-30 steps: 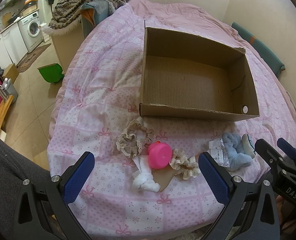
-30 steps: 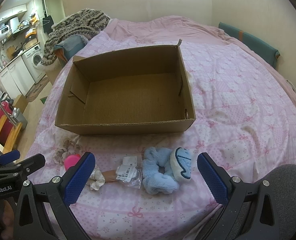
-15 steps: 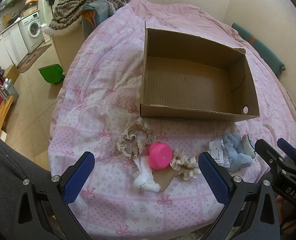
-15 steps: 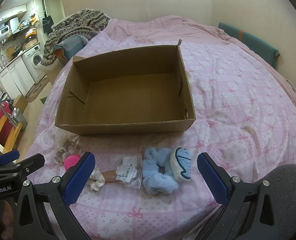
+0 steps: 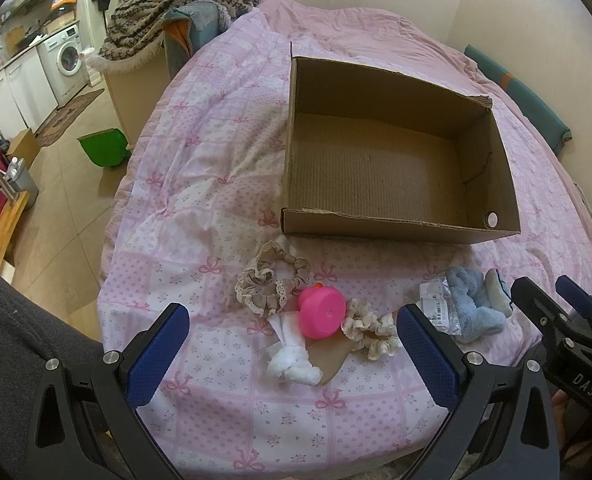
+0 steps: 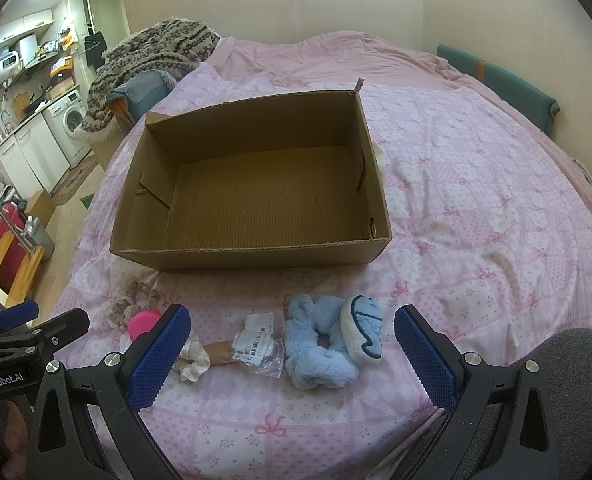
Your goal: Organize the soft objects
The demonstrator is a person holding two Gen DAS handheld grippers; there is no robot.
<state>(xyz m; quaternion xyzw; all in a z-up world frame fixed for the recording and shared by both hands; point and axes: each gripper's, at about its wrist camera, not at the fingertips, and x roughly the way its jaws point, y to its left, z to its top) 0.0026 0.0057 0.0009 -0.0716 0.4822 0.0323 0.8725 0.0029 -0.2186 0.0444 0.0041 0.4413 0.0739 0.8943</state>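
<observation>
Pink quilted bed (image 6: 476, 184) holds an empty cardboard box (image 6: 255, 200); left gripper (image 5: 291, 344) and right gripper (image 6: 289, 340) hover spread wide, holding nothing, above scrunchies (image 5: 271, 280) near its front edge.

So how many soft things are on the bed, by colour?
Beige scrunchies: 2, one lace-trimmed, one cream
Blue: 1, fluffy scrunchie
White: 1, knotted cloth
Pink: 1, round thing, may not be soft
Total: 5

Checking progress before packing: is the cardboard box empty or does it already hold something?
Empty. Both views show the cardboard box with only bare corrugated floor inside.
</observation>
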